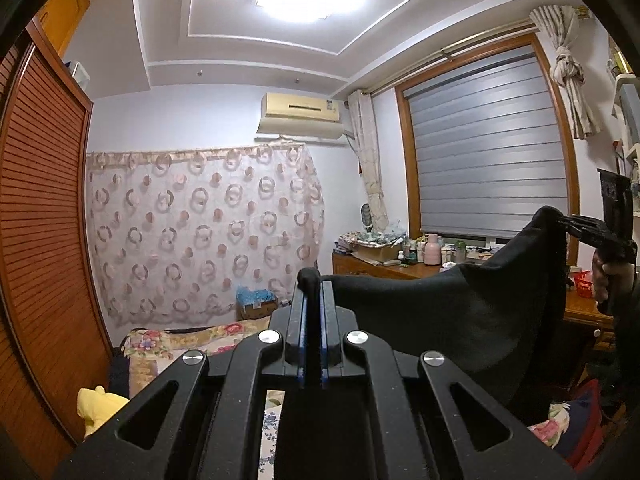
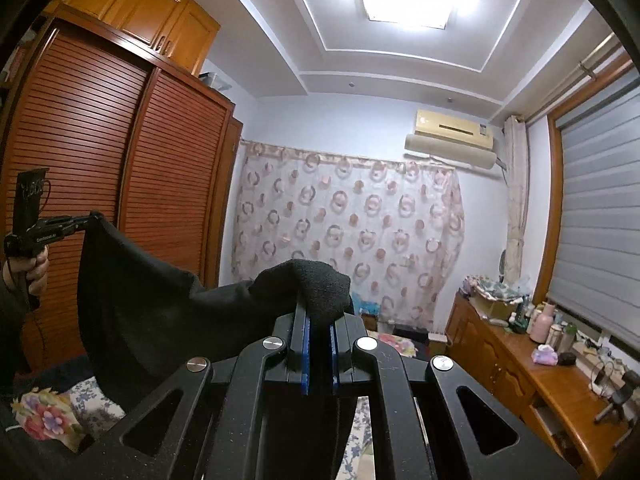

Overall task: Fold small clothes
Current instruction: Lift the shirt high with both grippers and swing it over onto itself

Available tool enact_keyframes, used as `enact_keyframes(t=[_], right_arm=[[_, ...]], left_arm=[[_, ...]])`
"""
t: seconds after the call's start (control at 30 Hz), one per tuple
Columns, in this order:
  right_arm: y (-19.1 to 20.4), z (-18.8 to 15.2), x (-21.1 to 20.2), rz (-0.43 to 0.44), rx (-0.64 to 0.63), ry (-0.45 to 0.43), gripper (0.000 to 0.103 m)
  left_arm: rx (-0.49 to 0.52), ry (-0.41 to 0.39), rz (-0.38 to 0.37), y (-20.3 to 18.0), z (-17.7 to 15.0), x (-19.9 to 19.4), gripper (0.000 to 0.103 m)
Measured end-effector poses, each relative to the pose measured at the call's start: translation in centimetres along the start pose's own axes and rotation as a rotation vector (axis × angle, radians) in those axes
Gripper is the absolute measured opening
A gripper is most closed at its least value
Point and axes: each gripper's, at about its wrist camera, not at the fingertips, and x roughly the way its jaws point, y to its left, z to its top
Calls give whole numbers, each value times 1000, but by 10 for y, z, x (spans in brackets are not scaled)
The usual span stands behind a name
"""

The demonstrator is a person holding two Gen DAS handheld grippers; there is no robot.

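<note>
A small black garment [image 1: 460, 312] hangs stretched in the air between my two grippers. My left gripper [image 1: 313, 280] is shut on one top corner of it. In the left wrist view my right gripper [image 1: 560, 222] pinches the other corner at the far right. In the right wrist view my right gripper [image 2: 320, 304] is shut on a bunched corner of the black garment [image 2: 160, 312], and my left gripper [image 2: 90, 218] holds the far corner at the left. The cloth sags between them above the bed.
A bed with a floral cover [image 1: 192, 340] lies below. A louvred wooden wardrobe [image 2: 120, 168] stands at the left. A cluttered wooden dresser [image 2: 520, 364] runs under the window blind [image 1: 488, 160]. A yellow cloth [image 1: 100, 404] lies at the lower left.
</note>
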Motion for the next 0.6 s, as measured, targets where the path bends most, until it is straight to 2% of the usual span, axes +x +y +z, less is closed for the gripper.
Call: enact_keyframes(t=[0.1,0.2,0.43,0.6], right_arm=[[-5,-2,17,-21,-12,27,7],[-14,-14,56,-27,-5,98,7],[-26,-84,183,-14,-2,286,7],[-34,-128,274,-5,20,422,7]], left_arm=[[15,37,23,4,-11,29,6],[13,100,45,10,-33,74,6],[4,295,111,26,-116,203,5],[-10,408,125,29,-154,264,6]])
